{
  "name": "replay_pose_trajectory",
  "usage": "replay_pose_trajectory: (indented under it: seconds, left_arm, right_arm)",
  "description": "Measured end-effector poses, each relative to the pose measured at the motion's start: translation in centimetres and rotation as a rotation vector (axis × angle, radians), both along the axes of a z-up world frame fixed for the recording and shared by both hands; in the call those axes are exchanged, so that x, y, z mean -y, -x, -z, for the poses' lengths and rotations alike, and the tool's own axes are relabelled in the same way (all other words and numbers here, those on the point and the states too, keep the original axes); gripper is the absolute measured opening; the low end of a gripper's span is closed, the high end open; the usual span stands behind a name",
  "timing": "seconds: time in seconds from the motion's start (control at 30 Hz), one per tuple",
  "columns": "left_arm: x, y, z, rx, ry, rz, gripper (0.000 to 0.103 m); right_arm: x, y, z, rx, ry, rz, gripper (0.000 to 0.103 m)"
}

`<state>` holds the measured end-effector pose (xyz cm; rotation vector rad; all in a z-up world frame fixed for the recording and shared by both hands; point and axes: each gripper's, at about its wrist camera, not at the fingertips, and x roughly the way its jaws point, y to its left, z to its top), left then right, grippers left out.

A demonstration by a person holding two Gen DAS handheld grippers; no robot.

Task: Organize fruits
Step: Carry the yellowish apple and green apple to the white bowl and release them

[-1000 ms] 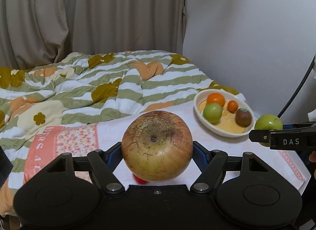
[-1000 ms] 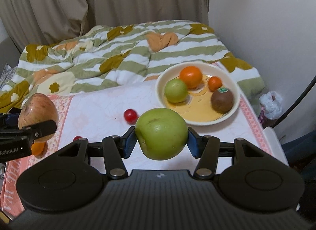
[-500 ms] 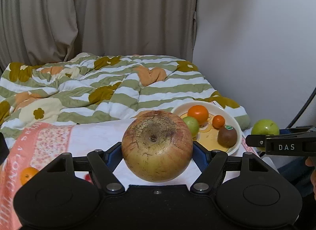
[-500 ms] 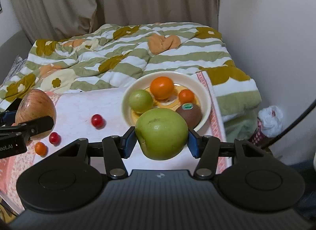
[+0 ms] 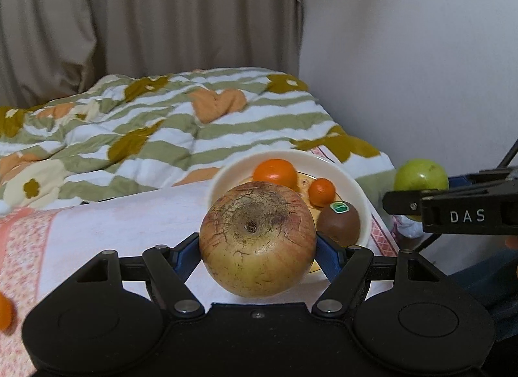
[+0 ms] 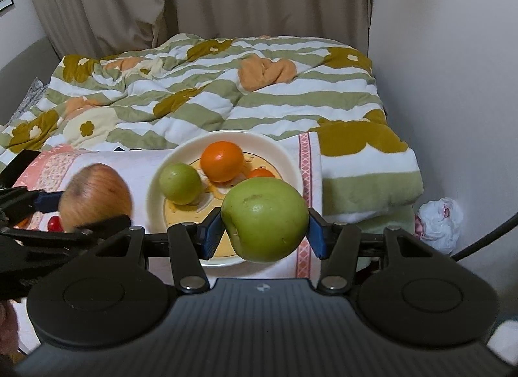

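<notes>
My left gripper (image 5: 257,244) is shut on a large russet red-yellow apple (image 5: 257,239), held in the air just in front of a white bowl (image 5: 354,182). The apple also shows in the right wrist view (image 6: 95,197). My right gripper (image 6: 264,231) is shut on a green apple (image 6: 264,220), held over the bowl's (image 6: 155,189) near right rim. The bowl holds an orange (image 6: 222,165), a small green fruit (image 6: 180,183), a small mandarin (image 5: 321,191) and a kiwi (image 5: 338,220).
The bowl stands on a white cloth with pink borders (image 6: 304,163) over a low table. A cherry tomato (image 6: 54,223) and a small orange fruit (image 5: 5,314) lie at the left. A striped floral duvet (image 6: 210,92) lies behind. A wall is at the right.
Both grippers have moved right and closer to the bowl, still holding their apples. The bowl now sits directly behind each held apple.
</notes>
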<state>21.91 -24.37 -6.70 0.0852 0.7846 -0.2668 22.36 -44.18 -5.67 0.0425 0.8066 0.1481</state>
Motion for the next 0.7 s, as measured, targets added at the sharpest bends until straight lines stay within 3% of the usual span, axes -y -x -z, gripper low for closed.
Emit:
replay_pose_trajectory:
  seconds: [0.33,0.63,0.7]
  left_arm:
    - [3.2,-3.3,3.6,-0.067,-0.059,0.082,0.077]
    - [4.1,-4.6,4.8,-0.108,-0.092,0.119,0.077]
    - [4.0,-4.5,5.0,-0.114,-0.096,0.122,0.082]
  right_arm:
    - [1.5,-2.0,1.6,-0.031,-0.003,0.041,0.069]
    - [2.4,-3.0,1.9,-0.042,-0.002,0.086,0.069]
    - [2.5,-3.3,1.8,-0.040,-0.003,0.090,0.069]
